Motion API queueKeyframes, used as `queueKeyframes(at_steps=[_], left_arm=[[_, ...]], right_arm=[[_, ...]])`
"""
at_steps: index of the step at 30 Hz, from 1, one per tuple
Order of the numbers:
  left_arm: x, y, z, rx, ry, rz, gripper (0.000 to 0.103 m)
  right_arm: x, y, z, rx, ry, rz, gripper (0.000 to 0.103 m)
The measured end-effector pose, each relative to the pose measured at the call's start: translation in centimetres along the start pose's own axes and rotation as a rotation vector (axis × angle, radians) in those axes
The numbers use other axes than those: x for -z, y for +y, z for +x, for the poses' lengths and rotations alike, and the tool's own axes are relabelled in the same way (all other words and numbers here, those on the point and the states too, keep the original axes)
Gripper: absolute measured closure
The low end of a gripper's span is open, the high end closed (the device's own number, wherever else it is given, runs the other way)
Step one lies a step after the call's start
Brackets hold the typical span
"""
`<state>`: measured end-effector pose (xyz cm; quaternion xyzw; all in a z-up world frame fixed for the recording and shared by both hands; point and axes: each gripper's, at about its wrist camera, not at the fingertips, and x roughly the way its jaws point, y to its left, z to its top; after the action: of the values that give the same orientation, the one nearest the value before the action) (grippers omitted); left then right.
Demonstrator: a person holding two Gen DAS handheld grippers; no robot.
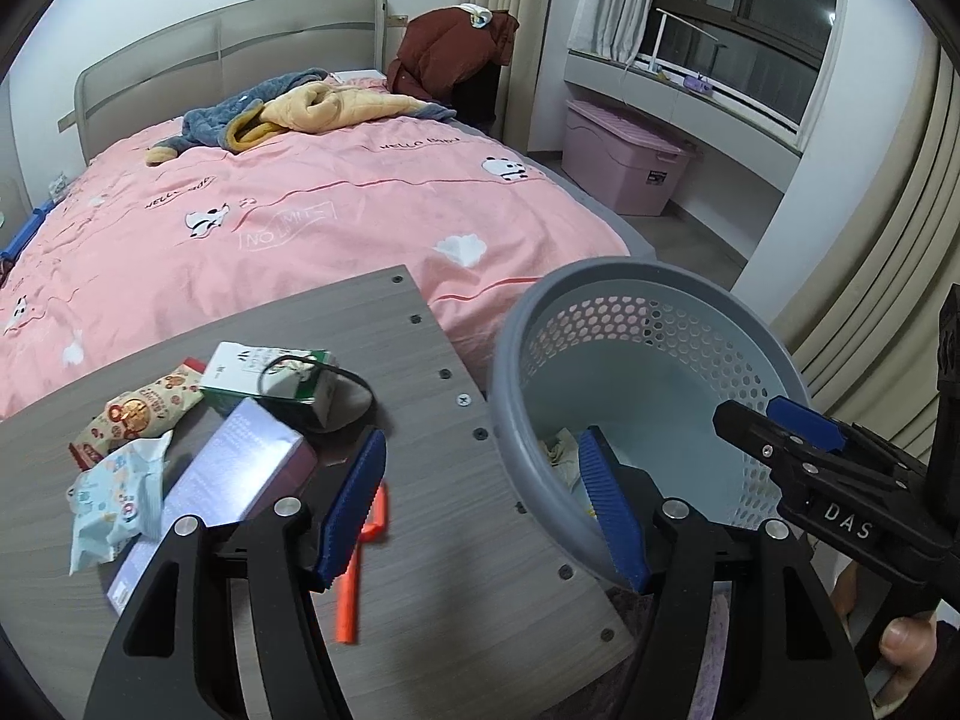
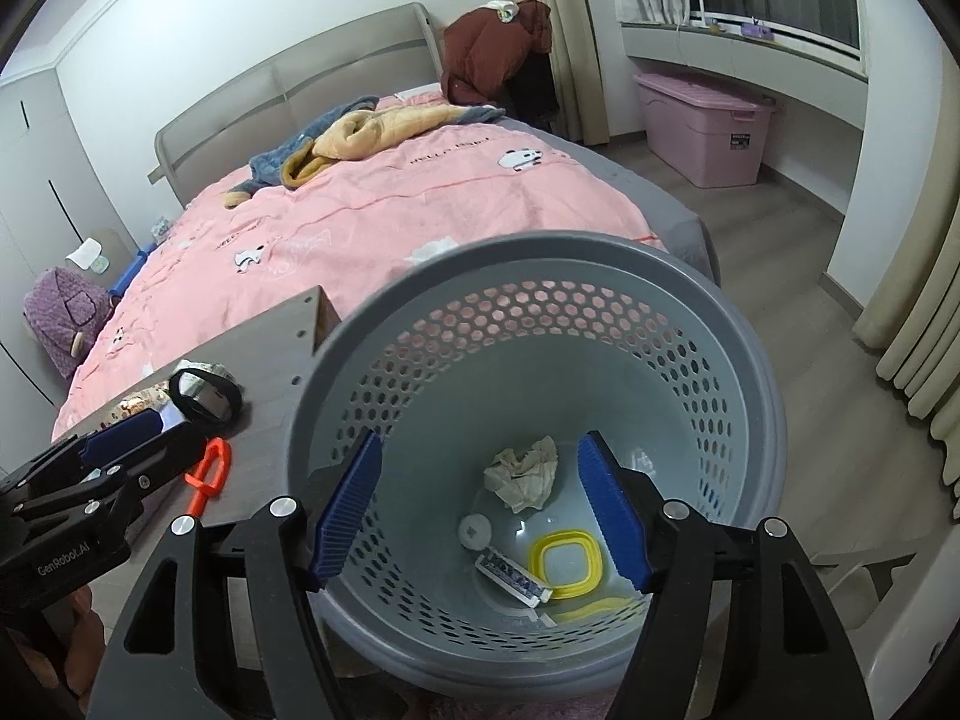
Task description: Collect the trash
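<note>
A grey perforated waste basket [image 1: 510,360] [image 2: 750,360] stands at the right edge of a grey wood table [image 1: 432,480]. It holds a crumpled tissue [image 2: 523,471], a yellow lid ring [image 2: 564,564], a small blister pack [image 2: 513,577] and a white cap [image 2: 474,529]. On the table lie a snack wrapper [image 1: 141,414], a light blue wipes packet [image 1: 117,495], a milk carton [image 1: 270,375], a lilac box [image 1: 240,468] and an orange tool [image 1: 360,558] [image 2: 210,474]. My left gripper [image 1: 486,504] is open and empty over the table edge. My right gripper [image 2: 480,510] is open and empty above the basket.
A bed with a pink quilt [image 1: 288,204] lies behind the table. A pink storage box [image 1: 624,156] stands by the window wall. Curtains [image 1: 870,276] hang at the right. A black cord loop [image 1: 318,378] lies over the carton.
</note>
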<state>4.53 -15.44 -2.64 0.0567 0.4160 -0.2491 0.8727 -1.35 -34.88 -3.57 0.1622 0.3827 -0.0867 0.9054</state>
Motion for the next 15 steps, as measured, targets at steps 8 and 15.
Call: queueKeyframes(at_steps=[8, 15], left_arm=[[1.2, 3.8, -3.5, -0.045, -0.056, -0.049, 0.039], [3.5, 8.1, -6.0, -0.112, -0.07, -0.117, 0.039]], right_arm=[[1.0, 3.8, -1.0, -0.034, -0.024, -0.052, 0.032], [2.1, 7.6, -1.5, -0.07, -0.022, -0.105, 0.027]])
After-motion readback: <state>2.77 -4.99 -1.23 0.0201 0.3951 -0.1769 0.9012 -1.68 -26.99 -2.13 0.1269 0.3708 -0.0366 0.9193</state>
